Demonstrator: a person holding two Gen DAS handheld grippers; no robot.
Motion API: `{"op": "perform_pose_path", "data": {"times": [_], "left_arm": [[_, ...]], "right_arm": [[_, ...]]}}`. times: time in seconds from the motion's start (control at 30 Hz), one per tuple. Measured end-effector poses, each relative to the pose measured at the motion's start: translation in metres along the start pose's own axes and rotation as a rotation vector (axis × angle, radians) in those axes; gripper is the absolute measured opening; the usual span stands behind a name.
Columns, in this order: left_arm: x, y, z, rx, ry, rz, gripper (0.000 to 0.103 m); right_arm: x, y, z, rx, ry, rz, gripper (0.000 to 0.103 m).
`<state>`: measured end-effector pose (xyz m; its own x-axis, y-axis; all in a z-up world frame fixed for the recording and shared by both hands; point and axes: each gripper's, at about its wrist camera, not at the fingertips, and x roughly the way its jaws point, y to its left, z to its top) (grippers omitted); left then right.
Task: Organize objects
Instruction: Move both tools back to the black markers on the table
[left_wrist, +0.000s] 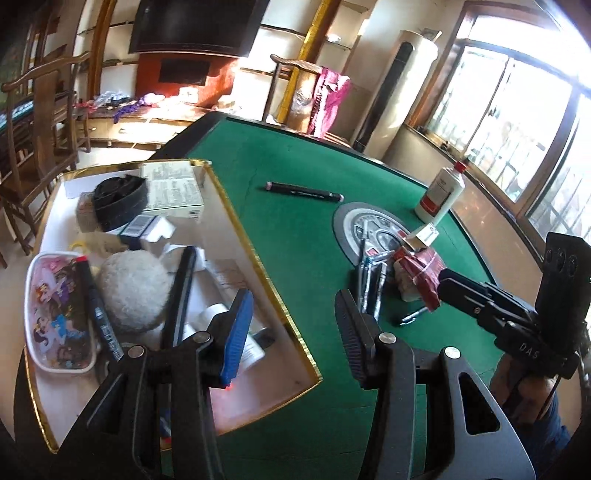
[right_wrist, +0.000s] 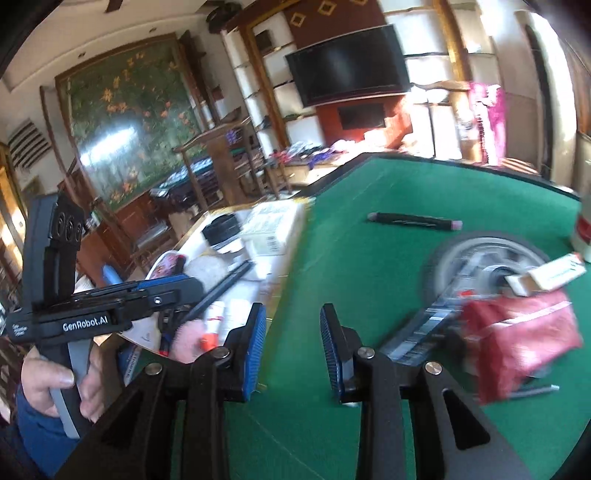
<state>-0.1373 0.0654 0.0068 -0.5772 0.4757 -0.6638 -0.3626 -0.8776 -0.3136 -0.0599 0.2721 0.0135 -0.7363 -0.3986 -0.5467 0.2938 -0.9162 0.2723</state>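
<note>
The right wrist view is smeared by motion, so the red pouch (right_wrist: 521, 343) and the pens (right_wrist: 417, 332) beside it are hard to make out, and the white bottle (right_wrist: 583, 236) is cut off at the frame edge. In the left wrist view the contents of the gold-rimmed tray (left_wrist: 258, 254) overlap each other (several white items there cannot be identified).

The left gripper (left_wrist: 295, 332) is seen with its fingers (left_wrist: 236, 332) released, parted and empty, 1 over the tray's near corner and 1 over the green desk (left_wrist: 295, 155). The right gripper (right_wrist: 293, 347) is likewise parted, with nothing between its fingers (right_wrist: 255, 343), above bare green felt. Each gripper is held by a hand (right_wrist: 55, 384).

"GenRobot.AI" is read on the left gripper's body in the right wrist view; "DAS" is read on the right gripper's body in the left wrist view. Print on the white box (left_wrist: 173, 192) in the tray is too small to read.

A black marker (left_wrist: 304, 192) lies alone on the desk, well apart from the pens, pouch and a round grey disc (left_wrist: 345, 225).
</note>
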Motion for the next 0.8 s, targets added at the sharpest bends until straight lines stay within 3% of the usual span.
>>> {"op": "perform_pose_path", "data": {"times": [0.1,0.2,0.27,0.33,0.47,0.67,0.8], "left_arm": [[0.02,-0.021,0.017,0.01,0.039,-0.017,0.046],[0.052,-0.049,0.021,0.08,0.138,-0.02,0.046],[0.076,-0.075,0.01,0.18,0.224,-0.043,0.046],[0.094,-0.096,-0.008,0.266,0.272,-0.074,0.046],[0.12,-0.111,-0.03,0.298,0.351,-0.057,0.046],[0.132,-0.124,-0.028,0.332,0.318,0.024,0.041],[0.141,-0.135,-0.023,0.374,0.325,0.031,0.041]], "right_arm": [[-0.038,-0.048,-0.005,0.037,-0.046,-0.057,0.041],[-0.067,-0.098,-0.01,0.122,-0.066,-0.111,0.042],[-0.079,-0.124,-0.016,0.167,-0.038,-0.072,0.042],[-0.09,-0.139,-0.025,0.185,-0.04,-0.089,0.042],[-0.096,-0.165,-0.038,0.256,-0.016,-0.079,0.042],[-0.105,-0.172,-0.042,0.296,-0.028,-0.035,0.042],[-0.104,-0.171,-0.045,0.307,-0.031,-0.006,0.042]]}}
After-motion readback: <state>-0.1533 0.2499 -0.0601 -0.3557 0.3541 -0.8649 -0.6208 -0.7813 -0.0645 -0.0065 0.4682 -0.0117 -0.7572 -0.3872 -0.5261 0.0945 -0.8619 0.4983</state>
